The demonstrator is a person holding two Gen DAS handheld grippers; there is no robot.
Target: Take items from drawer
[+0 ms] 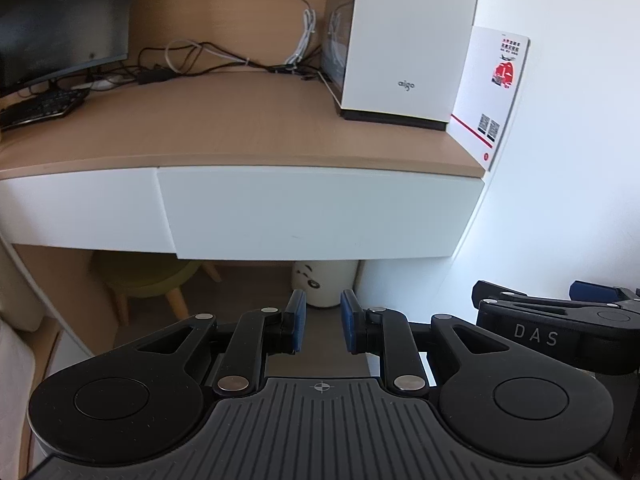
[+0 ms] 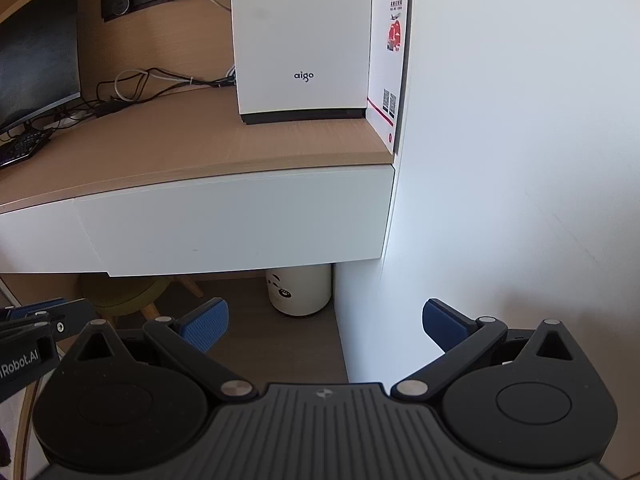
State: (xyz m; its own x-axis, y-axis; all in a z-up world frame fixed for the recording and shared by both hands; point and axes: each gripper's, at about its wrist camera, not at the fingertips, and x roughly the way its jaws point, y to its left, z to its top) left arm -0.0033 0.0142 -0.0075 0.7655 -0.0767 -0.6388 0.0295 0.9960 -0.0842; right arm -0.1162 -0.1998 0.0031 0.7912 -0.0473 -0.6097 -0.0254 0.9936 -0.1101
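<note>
A white drawer front (image 1: 320,212) (image 2: 236,224) sits closed under the wooden desk top (image 1: 240,128), flush with the panel to its left; no handle shows and its contents are hidden. My left gripper (image 1: 323,320) hovers in front of and below the drawer, its blue pads a narrow gap apart with nothing between them. My right gripper (image 2: 326,324) hangs beside it, to its right, at a similar height, with its jaws spread wide and empty. Each gripper's body shows at the edge of the other's view: the right gripper's body (image 1: 560,320), the left gripper's body (image 2: 32,320).
A white "aigo" case (image 1: 404,40) and a white card (image 1: 492,92) stand at the desk's right end by the white wall (image 2: 520,160). A monitor (image 1: 60,20), a keyboard (image 1: 40,108) and cables (image 1: 200,60) lie left. Under the desk are a white bin (image 2: 300,288) and a green stool (image 1: 148,276).
</note>
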